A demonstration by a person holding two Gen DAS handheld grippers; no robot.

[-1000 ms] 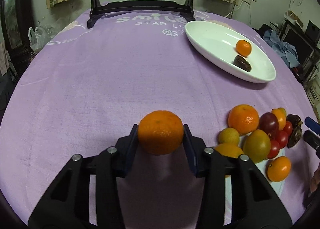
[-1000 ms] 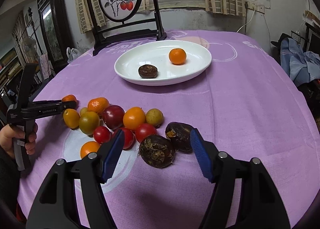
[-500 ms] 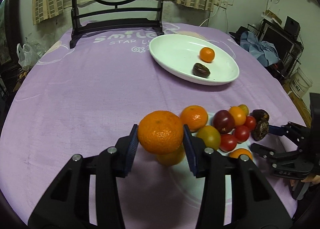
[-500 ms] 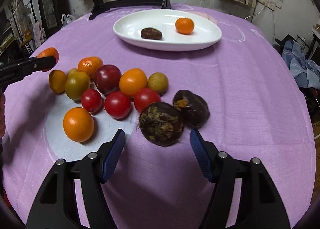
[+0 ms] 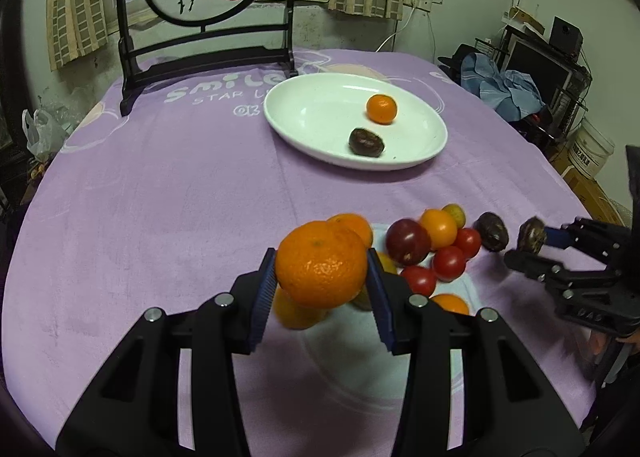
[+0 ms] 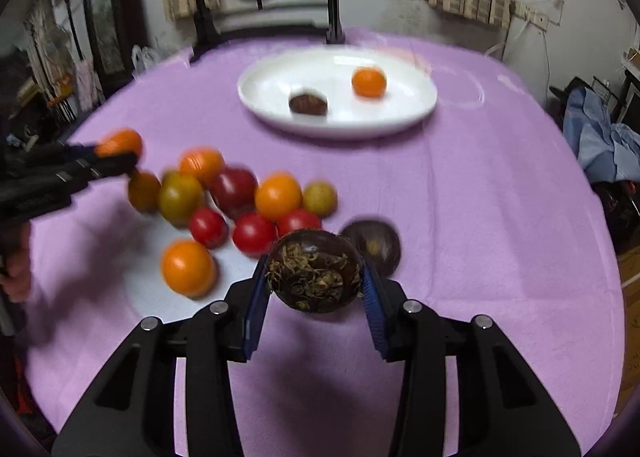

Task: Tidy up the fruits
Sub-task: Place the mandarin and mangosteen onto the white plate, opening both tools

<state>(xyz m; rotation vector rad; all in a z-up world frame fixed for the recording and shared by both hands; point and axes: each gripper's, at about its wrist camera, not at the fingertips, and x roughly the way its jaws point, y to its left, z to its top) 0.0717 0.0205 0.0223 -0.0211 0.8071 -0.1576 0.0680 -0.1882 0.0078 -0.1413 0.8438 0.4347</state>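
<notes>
My left gripper (image 5: 321,277) is shut on an orange mandarin (image 5: 322,263) and holds it above the fruit pile (image 5: 436,245). My right gripper (image 6: 315,277) is shut on a dark brown wrinkled fruit (image 6: 315,270), lifted just off the cloth beside a second dark fruit (image 6: 374,243). The white oval plate (image 5: 320,113) sits further back and holds a small mandarin (image 5: 381,108) and a dark fruit (image 5: 366,142). In the right wrist view the plate (image 6: 408,105) is at top centre and the left gripper (image 6: 116,155) is at far left.
A pile of tomatoes, mandarins and greenish fruits (image 6: 240,201) lies on the purple tablecloth (image 5: 160,185). A black framed ornamental screen (image 5: 208,17) stands at the table's far edge. Room clutter and a monitor (image 5: 536,69) are beyond the right edge.
My right gripper has closed on the dark fruit and lifted it. My left gripper has moved towards the plate with the mandarin held.
</notes>
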